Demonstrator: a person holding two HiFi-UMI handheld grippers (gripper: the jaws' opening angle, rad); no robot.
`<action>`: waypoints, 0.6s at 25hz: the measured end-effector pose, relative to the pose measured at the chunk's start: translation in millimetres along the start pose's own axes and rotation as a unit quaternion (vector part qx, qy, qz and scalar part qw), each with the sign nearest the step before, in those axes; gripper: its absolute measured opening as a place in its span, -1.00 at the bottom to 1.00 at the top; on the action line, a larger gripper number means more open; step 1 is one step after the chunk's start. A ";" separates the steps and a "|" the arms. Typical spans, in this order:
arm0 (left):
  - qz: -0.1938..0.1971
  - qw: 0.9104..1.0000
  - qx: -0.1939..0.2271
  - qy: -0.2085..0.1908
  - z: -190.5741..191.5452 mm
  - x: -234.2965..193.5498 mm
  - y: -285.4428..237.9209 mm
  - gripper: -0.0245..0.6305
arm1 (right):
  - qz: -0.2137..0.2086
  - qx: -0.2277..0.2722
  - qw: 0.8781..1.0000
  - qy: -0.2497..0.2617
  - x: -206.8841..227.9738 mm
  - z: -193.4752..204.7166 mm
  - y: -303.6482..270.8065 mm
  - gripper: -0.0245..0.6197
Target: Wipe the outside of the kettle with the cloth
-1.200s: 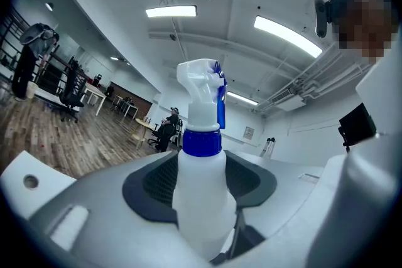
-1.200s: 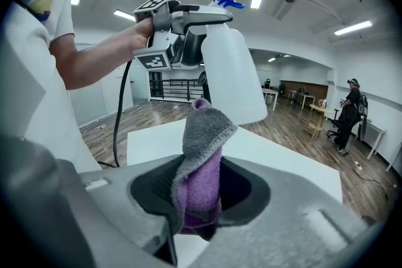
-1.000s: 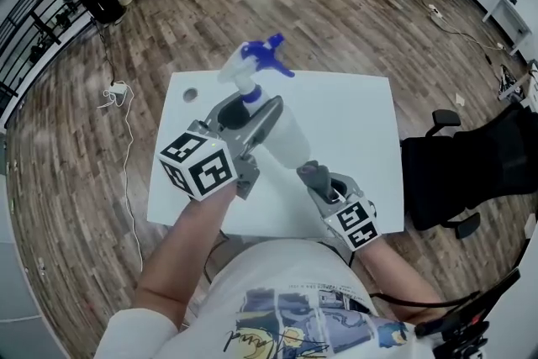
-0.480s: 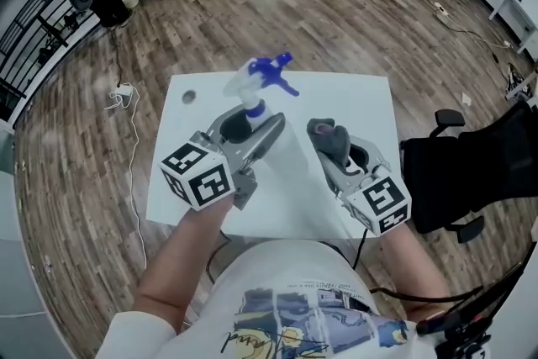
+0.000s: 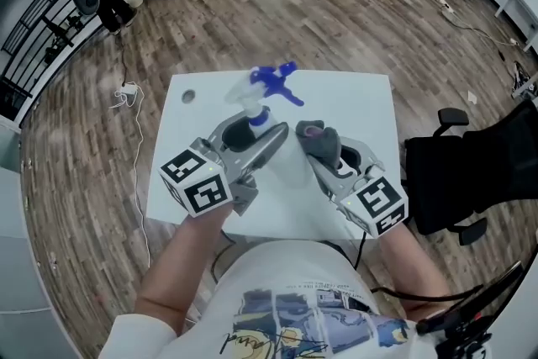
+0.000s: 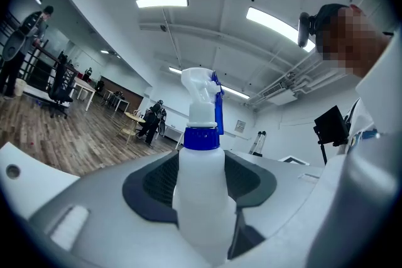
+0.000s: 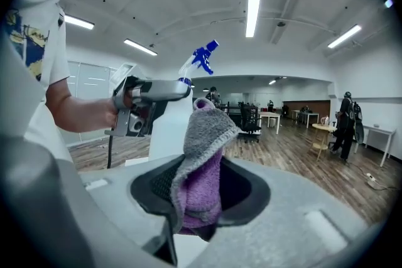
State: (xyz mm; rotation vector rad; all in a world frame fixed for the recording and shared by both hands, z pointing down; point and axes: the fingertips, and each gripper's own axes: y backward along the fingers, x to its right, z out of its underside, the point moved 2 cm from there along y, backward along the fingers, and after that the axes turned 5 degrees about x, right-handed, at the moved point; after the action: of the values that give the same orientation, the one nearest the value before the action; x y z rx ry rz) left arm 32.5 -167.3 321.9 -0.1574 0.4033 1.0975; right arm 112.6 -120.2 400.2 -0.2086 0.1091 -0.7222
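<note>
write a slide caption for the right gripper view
Right gripper shut on a grey and purple cloth, facing the spray bottle held by the left gripper.

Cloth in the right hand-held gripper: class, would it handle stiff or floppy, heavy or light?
The cloth is probably floppy: it folds and bunches between the jaws. Likely light: its free end stands up unsupported. Its fuzzy pile probably resists slipping.

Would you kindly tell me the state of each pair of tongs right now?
Left tongs: closed on the spray bottle.
Right tongs: closed on the cloth.
</note>
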 end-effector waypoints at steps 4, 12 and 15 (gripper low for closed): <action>-0.002 1.000 0.002 -0.002 -4.4 5.3 -0.8 -0.26 | -0.012 -0.034 0.999 -0.017 0.5 33.7 6.3 -0.51; 0.011 1.000 -0.009 -0.007 -0.6 15.3 -1.4 -0.26 | -0.044 -0.085 0.995 -0.041 7.2 73.3 13.0 -0.51; 0.021 0.999 -0.021 -0.013 4.8 22.6 -3.5 -0.26 | -0.046 -0.060 0.996 -0.047 14.7 58.8 17.2 -0.51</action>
State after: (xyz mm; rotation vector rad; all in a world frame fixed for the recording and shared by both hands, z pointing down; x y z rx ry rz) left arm 45.7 -148.5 317.1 -0.1719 0.3624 1.1488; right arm 144.6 -108.5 453.1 -0.3645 0.0545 -0.7963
